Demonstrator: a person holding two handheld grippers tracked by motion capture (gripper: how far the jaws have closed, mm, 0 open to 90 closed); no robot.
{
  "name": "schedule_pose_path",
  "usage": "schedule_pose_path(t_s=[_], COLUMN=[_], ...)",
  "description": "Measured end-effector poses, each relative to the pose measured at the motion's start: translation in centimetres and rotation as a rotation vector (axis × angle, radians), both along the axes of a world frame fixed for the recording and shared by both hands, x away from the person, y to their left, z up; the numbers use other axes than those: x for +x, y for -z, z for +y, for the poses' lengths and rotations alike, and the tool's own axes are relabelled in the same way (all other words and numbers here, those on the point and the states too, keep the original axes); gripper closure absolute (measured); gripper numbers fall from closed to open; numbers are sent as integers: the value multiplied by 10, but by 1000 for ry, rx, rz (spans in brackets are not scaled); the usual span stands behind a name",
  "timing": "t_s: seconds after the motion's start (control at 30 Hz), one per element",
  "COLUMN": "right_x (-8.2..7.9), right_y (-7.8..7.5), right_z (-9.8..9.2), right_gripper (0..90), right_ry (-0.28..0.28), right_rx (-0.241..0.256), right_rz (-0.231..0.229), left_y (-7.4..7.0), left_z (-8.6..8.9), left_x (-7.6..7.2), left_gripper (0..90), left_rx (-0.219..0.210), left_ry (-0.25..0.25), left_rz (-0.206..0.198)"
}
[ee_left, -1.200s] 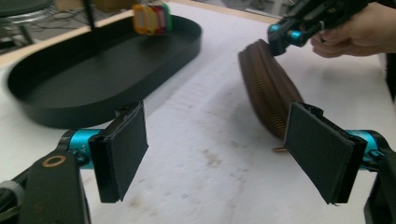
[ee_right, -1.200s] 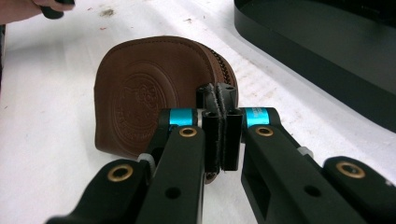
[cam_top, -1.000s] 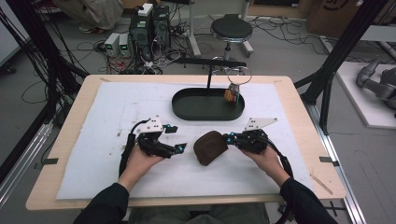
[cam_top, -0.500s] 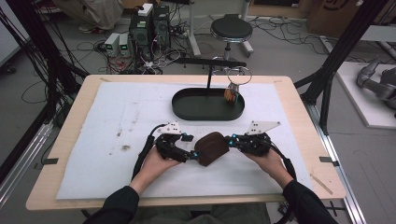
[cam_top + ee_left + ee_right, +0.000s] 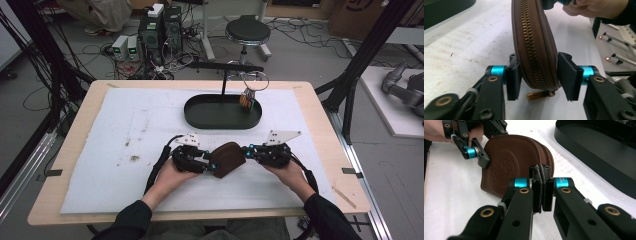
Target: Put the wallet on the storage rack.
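Note:
A brown leather zip pouch (image 5: 229, 157) stands on edge on the white mat (image 5: 100, 150), between both grippers. My left gripper (image 5: 214, 166) has its jaws on either side of the pouch's near end. In the left gripper view both pads (image 5: 569, 80) touch the pouch (image 5: 534, 37) across its brass zipper, and the brass zipper pull (image 5: 540, 95) lies below on the mat. My right gripper (image 5: 246, 150) is shut on the pouch's other end. In the right gripper view its gripper (image 5: 541, 182) pinches a thin dark edge of the pouch (image 5: 506, 165).
A black oval tray (image 5: 222, 112) lies behind the pouch at the middle of the table. From its stand (image 5: 225, 66) hangs a ring with small coloured pieces (image 5: 246, 99). Wide mat lies open to the left.
My left gripper has moved right across the mat to the pouch and now has its jaws around it. The right gripper has kept hold with little movement.

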State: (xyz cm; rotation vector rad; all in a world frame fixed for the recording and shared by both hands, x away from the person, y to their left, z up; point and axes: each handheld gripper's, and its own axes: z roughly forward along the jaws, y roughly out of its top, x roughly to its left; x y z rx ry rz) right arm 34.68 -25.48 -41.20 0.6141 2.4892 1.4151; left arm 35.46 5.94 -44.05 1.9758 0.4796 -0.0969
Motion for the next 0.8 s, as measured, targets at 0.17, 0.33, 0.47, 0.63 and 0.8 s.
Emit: schedule_pose_path(t_s=[0.17, 0.33, 0.47, 0.63, 0.8], right_x=[1, 2, 4, 8, 7], right_y=[-1, -2, -3, 0, 2], right_z=[-3, -3, -6, -3, 6], right_gripper=[826, 690, 609, 462, 414], right_ry=[-26, -51, -81, -149, -201], right_rx=[14, 43, 79, 107, 96], right_rz=[11, 8, 20, 93, 104], left_y=[-4, -9, -13, -21, -24], left_z=[3, 4, 6, 11, 14], left_x=[-1, -6, -10, -13, -15], left_gripper=[644, 661, 665, 666, 666], left_rx=[-26, -5, 8, 7, -4], left_ry=[16, 39, 62, 118, 161], left_rz=[-18, -68, -105, -143, -156])
